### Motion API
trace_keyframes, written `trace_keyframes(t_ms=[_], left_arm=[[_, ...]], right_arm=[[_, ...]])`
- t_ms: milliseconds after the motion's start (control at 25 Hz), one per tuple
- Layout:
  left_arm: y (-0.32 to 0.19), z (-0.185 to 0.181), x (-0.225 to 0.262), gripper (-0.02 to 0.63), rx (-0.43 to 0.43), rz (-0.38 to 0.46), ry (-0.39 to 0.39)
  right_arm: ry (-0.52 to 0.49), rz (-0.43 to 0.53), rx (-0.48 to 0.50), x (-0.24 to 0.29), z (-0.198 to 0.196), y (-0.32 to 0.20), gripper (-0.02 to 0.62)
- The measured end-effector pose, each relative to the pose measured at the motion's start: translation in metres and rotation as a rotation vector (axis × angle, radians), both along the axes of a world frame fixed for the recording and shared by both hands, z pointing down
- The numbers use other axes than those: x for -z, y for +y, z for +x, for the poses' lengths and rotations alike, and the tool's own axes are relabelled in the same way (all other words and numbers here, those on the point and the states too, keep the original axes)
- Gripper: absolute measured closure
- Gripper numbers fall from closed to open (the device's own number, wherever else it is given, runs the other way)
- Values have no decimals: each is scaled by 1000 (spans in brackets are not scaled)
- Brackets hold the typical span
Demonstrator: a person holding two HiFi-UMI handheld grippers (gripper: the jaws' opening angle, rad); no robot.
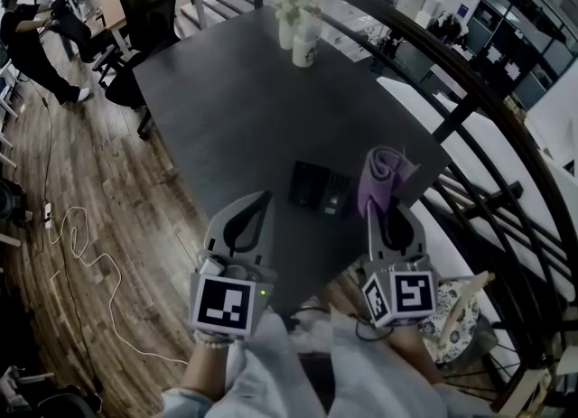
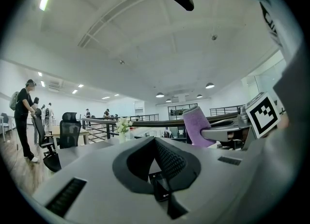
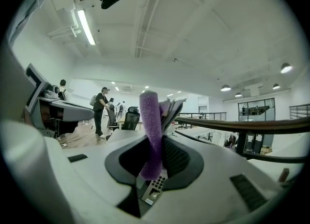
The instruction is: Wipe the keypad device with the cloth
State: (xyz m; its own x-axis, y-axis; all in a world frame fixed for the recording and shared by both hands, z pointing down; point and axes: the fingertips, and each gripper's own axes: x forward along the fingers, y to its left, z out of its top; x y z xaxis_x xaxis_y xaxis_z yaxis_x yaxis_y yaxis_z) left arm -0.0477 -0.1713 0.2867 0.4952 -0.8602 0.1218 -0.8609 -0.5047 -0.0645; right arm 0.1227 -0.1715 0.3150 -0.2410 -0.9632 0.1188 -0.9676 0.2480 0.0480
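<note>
The keypad device (image 1: 318, 187) is a small black unit lying flat near the front edge of the dark table (image 1: 235, 109). My left gripper (image 1: 264, 198) hovers just left of it, shut with nothing between its tips. Past those shut jaws (image 2: 155, 141), the device (image 2: 161, 189) shows below. My right gripper (image 1: 381, 204) hovers at the device's right, shut on a folded purple cloth (image 1: 384, 175) that sticks up beyond its tips. In the right gripper view the cloth (image 3: 151, 131) stands upright in the jaws (image 3: 156, 140), with the keypad (image 3: 154, 188) beneath.
Two pale cups with white flowers (image 1: 302, 28) stand at the table's far end. A black office chair (image 1: 144, 10) sits at the far left corner. A dark railing (image 1: 470, 109) runs along the right side. A person (image 1: 27, 37) stands far left; cables (image 1: 81, 254) lie on the wooden floor.
</note>
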Motion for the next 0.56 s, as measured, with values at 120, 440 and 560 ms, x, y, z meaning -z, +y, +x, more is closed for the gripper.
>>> trace_keyframes(t_ms=[120, 440, 560], left_arm=[[0, 1, 0, 595, -4, -2, 5], [-1, 2, -1, 595, -4, -4, 8], [-1, 2, -1, 595, -3, -4, 9]], right_arm=[[1, -11, -2, -2, 1, 0, 513], [-2, -28, 9, -7, 1, 0, 513], [-5, -32, 9, -8, 1, 0, 513]])
